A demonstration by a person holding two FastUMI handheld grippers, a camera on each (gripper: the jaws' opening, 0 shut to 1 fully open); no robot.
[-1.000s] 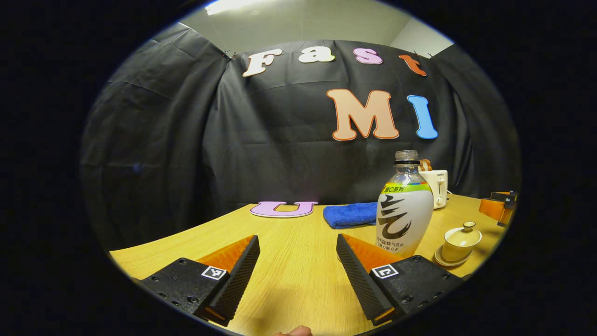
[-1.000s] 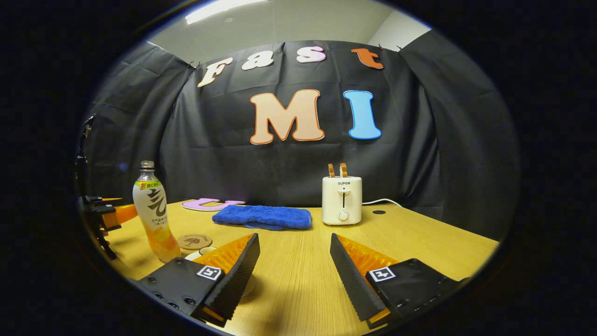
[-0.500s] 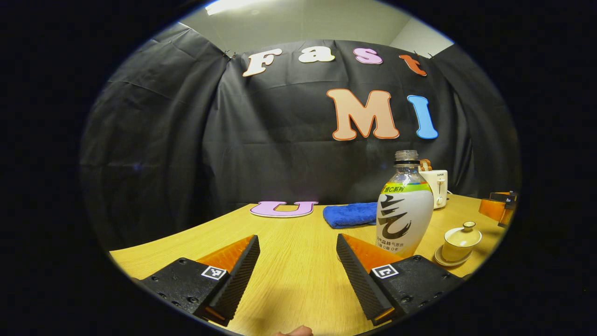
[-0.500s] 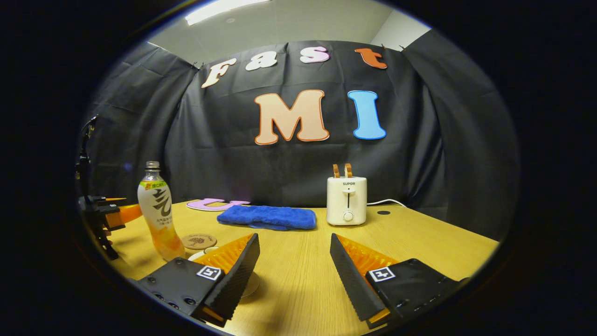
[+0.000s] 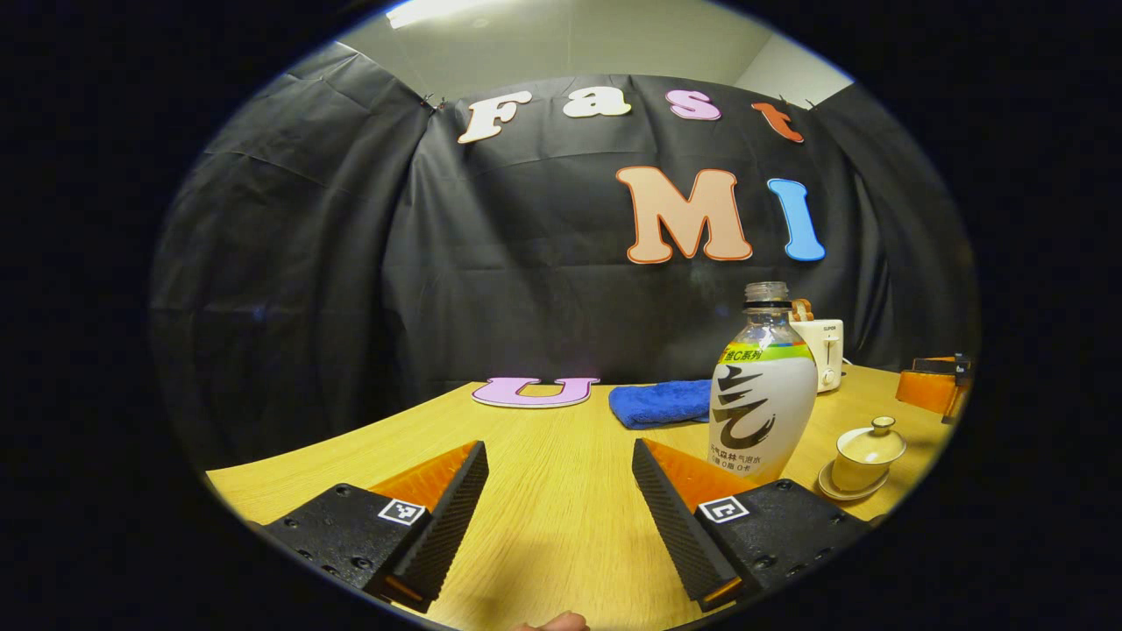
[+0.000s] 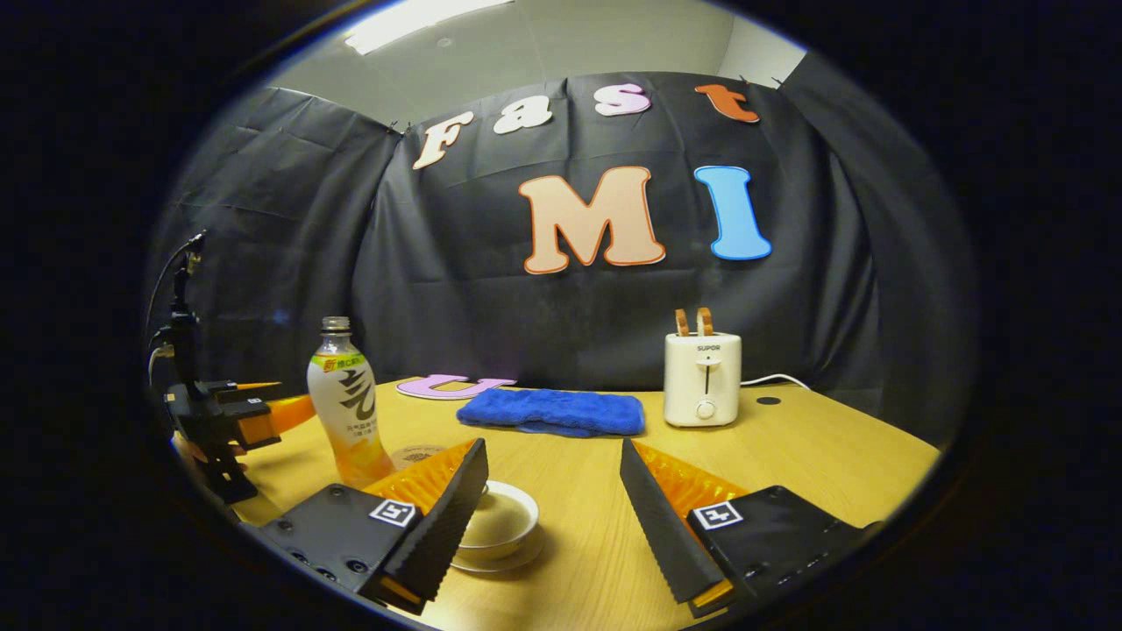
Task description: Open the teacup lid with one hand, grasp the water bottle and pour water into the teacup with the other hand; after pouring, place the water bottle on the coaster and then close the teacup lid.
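wood-grain desk (image 5: 543, 491) lies under the left gripper (image 5: 559, 504), fingers wide apart, nothing between them. right gripper (image 6: 554, 513) also has its fingers spread and empty, low over the desk toward its near edge.

teacup (image 6: 498, 523) sits on its saucer just ahead of the right gripper's left finger, partly hidden by it; from the left gripper view its lid (image 5: 872, 440) with a small knob is on. pale cream ceramic, small and round.

water bottle (image 5: 760, 399) stands upright just left of the teacup, toward the left gripper, untouched. uncapped, white label, orange liquid in the lower part. coaster (image 6: 419, 456) lies flat just behind the bottle, bare.

progress: looks like nothing is done. lid lift, grasp, pour, bottle onto coaster and lid close all remain.

blue towel (image 6: 550, 412) and white toaster (image 6: 702, 379) are along the far edge.
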